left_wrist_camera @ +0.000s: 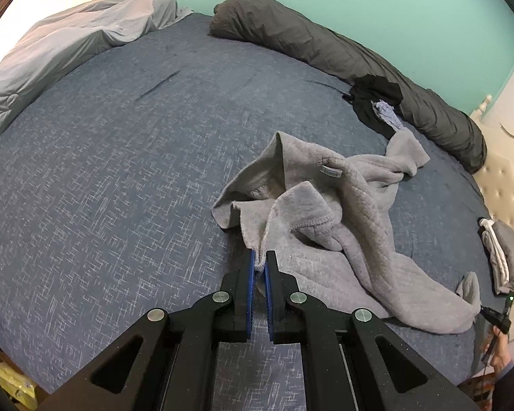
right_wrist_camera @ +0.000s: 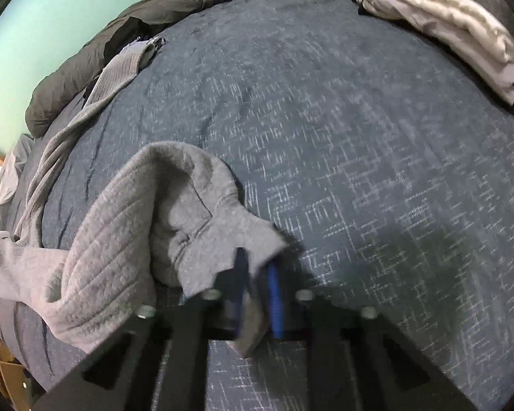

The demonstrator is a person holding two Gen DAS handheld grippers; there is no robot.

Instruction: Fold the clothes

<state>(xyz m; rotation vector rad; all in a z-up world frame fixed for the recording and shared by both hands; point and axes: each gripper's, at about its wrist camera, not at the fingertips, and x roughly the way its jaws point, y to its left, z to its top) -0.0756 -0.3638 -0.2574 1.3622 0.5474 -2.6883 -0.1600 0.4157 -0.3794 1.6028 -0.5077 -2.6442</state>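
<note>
A crumpled grey quilted garment [left_wrist_camera: 339, 212] lies on the blue bed cover [left_wrist_camera: 120, 171], right of centre in the left wrist view. My left gripper [left_wrist_camera: 261, 260] is shut on the garment's near edge, with cloth pinched between the blue pads. In the right wrist view, which is blurred by motion, the same grey garment [right_wrist_camera: 137, 233] hangs bunched to the left. My right gripper [right_wrist_camera: 257, 274] is shut on one end of it, and a flap of cloth droops between the fingers. The other gripper [left_wrist_camera: 497, 318] shows far right, held by a hand.
A dark rolled duvet [left_wrist_camera: 342, 54] runs along the far side by the green wall. A black garment with a bluish cloth [left_wrist_camera: 380, 106] sits beside it. Grey bedding [left_wrist_camera: 68, 41] lies far left. Folded grey and white clothes [right_wrist_camera: 455, 37] lie near the headboard.
</note>
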